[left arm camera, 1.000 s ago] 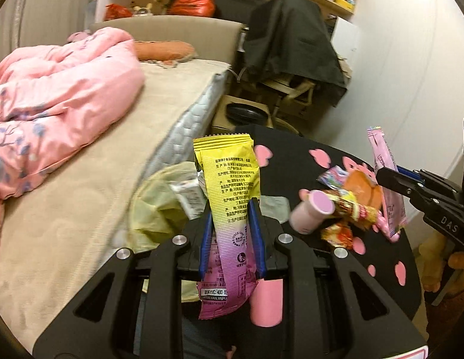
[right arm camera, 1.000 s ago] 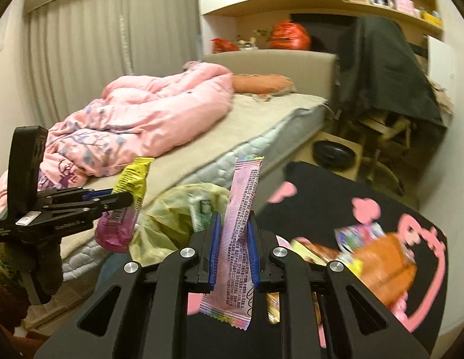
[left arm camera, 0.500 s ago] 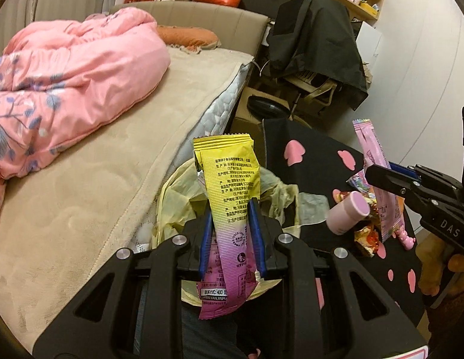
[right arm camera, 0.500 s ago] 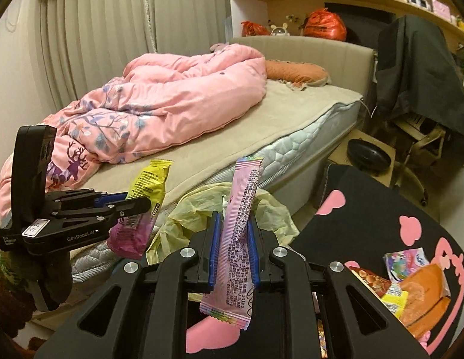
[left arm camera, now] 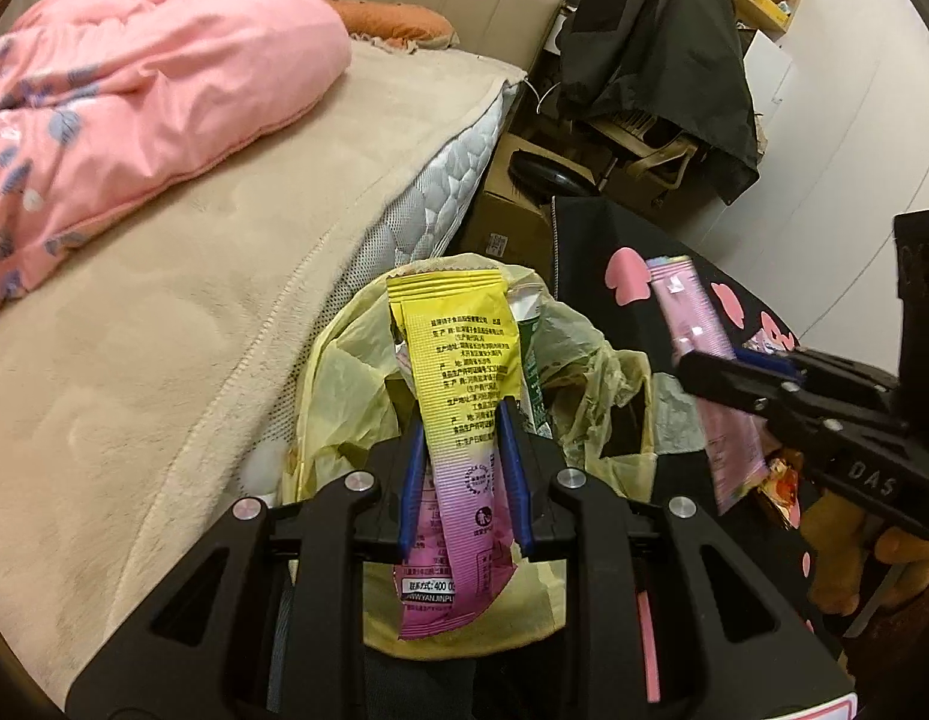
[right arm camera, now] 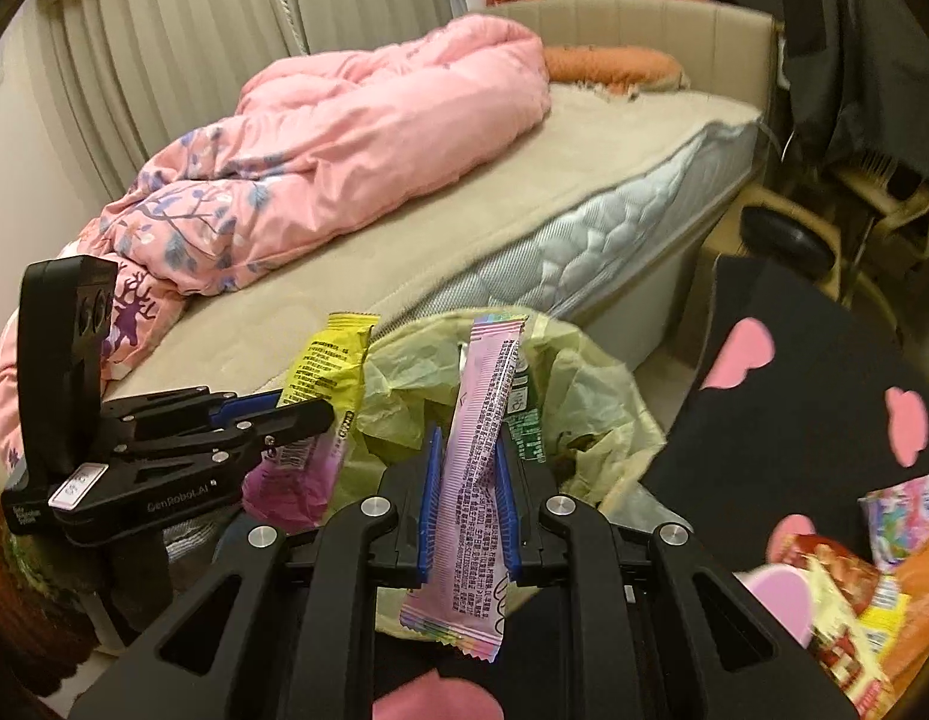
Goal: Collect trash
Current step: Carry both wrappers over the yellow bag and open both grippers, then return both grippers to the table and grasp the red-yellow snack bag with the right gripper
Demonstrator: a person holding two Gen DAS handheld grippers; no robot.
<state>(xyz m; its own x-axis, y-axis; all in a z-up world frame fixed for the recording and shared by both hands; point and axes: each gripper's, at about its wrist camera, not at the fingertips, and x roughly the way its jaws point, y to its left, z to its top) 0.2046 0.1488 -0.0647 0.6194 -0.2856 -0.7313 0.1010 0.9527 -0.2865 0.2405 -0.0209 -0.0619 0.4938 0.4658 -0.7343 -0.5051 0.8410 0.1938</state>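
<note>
Left wrist view: our left gripper (left arm camera: 458, 468) pinches a yellow-and-purple snack wrapper (left arm camera: 458, 420) between its blue pads, the wrapper standing upright with its tail hanging below. Right wrist view: our right gripper (right arm camera: 467, 510) is clamped fully on a slim pink wrapper (right arm camera: 479, 468), also upright.

Just beyond both tools gapes a yellow trash bag (left arm camera: 590, 360), its mouth open and already holding a green-printed packet (right arm camera: 521, 414) and other scraps we cannot make out. Both wrappers hang near the bag's opening, the yellow one directly in front of it, but neither is inside or let go.

To the right lies a black table (right arm camera: 794, 420) with pink shapes, where more litter (right arm camera: 848, 594) waits: colourful wrappers and an orange piece. So we judge the job partly done, with two pieces about to drop and several left.

Both tools tilt downward toward the bag, side by side, the left one to the left. A bed (left arm camera: 164, 312) with a pink quilt (left arm camera: 134, 78) fills the background.
</note>
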